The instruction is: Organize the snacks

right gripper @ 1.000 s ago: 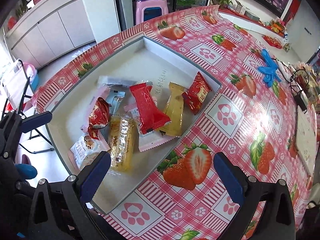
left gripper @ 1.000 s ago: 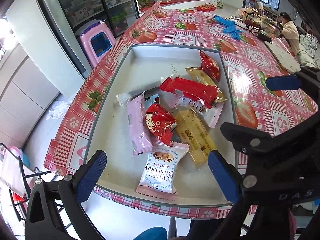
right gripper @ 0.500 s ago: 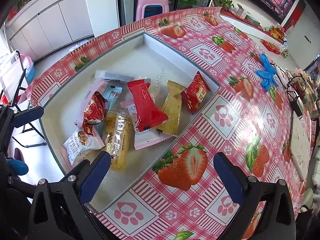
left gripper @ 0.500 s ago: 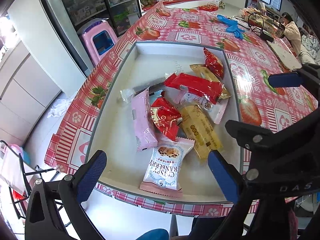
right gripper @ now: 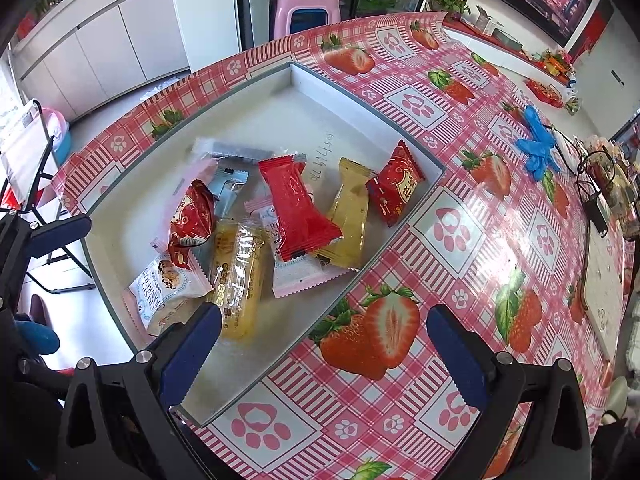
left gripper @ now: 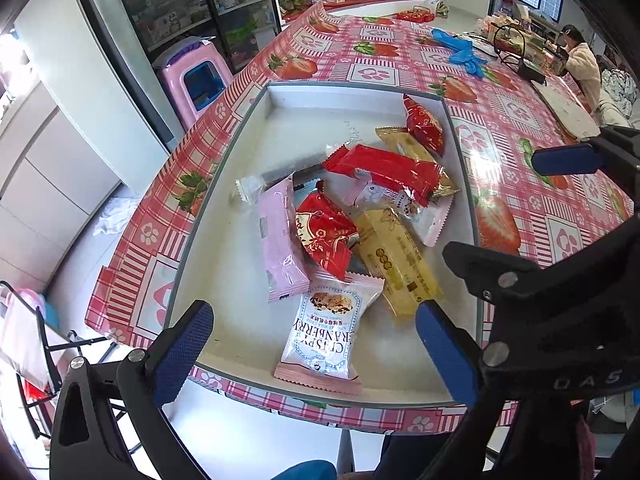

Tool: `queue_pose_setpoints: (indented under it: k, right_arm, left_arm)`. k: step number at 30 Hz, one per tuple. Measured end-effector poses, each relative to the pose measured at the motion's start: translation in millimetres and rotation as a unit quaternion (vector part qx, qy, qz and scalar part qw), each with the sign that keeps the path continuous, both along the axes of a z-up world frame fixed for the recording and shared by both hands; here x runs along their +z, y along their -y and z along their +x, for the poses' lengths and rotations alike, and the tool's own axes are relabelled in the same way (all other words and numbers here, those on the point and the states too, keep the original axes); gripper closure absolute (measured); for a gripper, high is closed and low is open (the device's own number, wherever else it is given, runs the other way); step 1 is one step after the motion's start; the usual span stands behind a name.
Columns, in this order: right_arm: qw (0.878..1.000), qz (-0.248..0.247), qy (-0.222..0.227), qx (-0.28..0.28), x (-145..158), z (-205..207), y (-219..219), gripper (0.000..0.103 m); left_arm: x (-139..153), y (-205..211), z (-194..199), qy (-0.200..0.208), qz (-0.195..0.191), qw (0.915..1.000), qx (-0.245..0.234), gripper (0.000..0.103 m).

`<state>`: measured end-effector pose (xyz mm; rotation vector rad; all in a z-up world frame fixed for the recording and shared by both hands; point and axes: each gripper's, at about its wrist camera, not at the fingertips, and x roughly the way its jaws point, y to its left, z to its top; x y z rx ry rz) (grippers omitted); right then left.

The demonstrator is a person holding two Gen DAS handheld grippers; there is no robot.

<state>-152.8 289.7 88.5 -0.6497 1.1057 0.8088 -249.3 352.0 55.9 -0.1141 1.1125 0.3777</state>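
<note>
- Nine wrapped snacks are lying piled in the shallow white rectangular tray (left gripper: 248,128): three red, two yellow, two white cranberry packets (left gripper: 326,328), one pink (left gripper: 280,240), one grey-blue.
- The tray's far half is lying bare.
- The left gripper (left gripper: 312,354) and right gripper (right gripper: 324,356) are both hovering released, grasping nothing.
- The tray is sitting on the desk's red strawberry-print cloth (right gripper: 460,184), near its edge.
</note>
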Motion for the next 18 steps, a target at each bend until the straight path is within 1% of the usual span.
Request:
queue_pose_setpoints:
  k: [13,18]
  right_arm:
    - [1.0,-0.002,-0.003,0.002,-1.9,-2.3,-1.8,0.0]
    - [1.0,-0.001,-0.004,0.001,-1.7,-2.0,-2.2,0.0]
  left_arm:
    - [-1.9,0.0,-0.3,-0.001,-0.002,1.0,-0.002,0.002]
    - [1.8,2.0,-3.6,0.015,0.003,0.9998,-0.011,0.001]
